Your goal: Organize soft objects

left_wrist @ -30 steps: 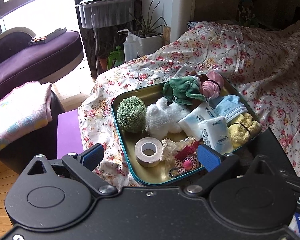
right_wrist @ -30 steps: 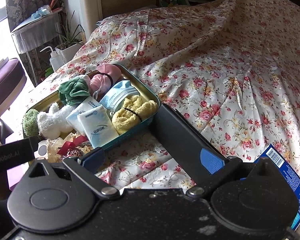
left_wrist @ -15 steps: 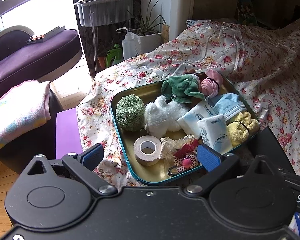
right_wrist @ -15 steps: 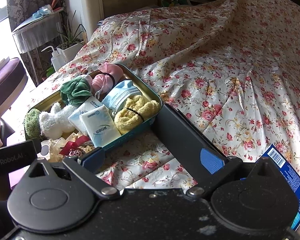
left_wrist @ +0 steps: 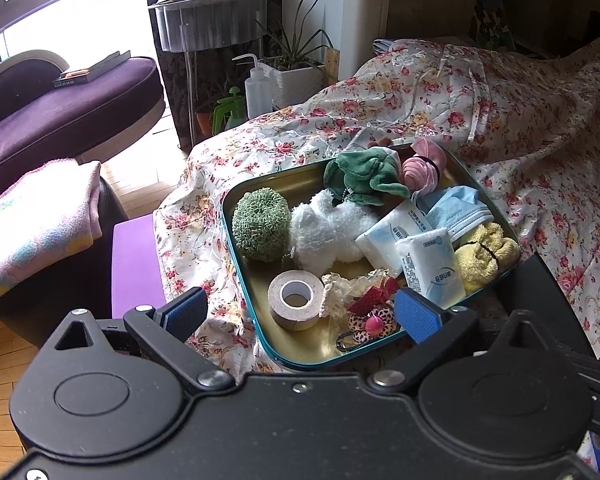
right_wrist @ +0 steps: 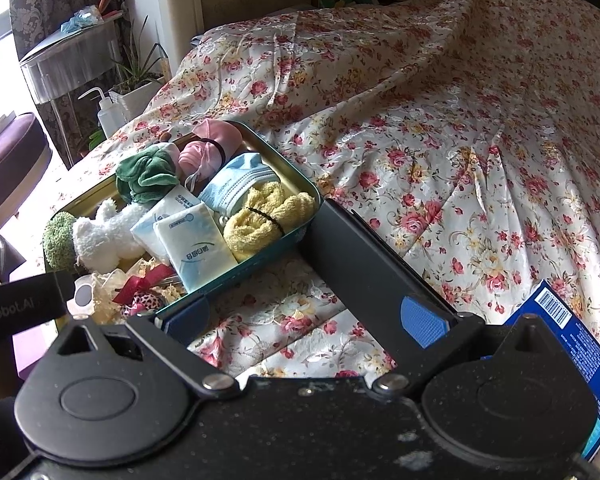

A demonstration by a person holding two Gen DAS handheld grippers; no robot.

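A teal-rimmed tin tray [left_wrist: 227, 216] [right_wrist: 310, 193] lies on the floral bedspread. It holds a green knitted ball [left_wrist: 261, 225], a white plush [left_wrist: 329, 229] [right_wrist: 104, 236], a green plush [left_wrist: 364, 174] [right_wrist: 146, 174], a pink cloth roll [left_wrist: 420, 166] [right_wrist: 210, 146], a blue face mask [left_wrist: 456, 210] [right_wrist: 236, 186], a yellow towel roll [left_wrist: 484, 254] [right_wrist: 266, 220], two tissue packs [left_wrist: 430, 266] [right_wrist: 198, 248], a tape roll [left_wrist: 296, 300] and ribbon trinkets [left_wrist: 370, 308]. My left gripper [left_wrist: 300, 314] is open and empty over the tray's near edge. My right gripper [right_wrist: 304, 318] is open and empty beside the tray.
A black flat case [right_wrist: 364, 256] lies against the tray's right side. A blue box [right_wrist: 572, 340] lies on the bedspread [right_wrist: 460, 120] at right. A purple sofa [left_wrist: 60, 112], a folded pink blanket [left_wrist: 32, 224], a side table [left_wrist: 212, 20] and a potted plant [left_wrist: 296, 72] stand at left.
Both grippers have moved slightly nearer the tray; the tray's contents have not moved.
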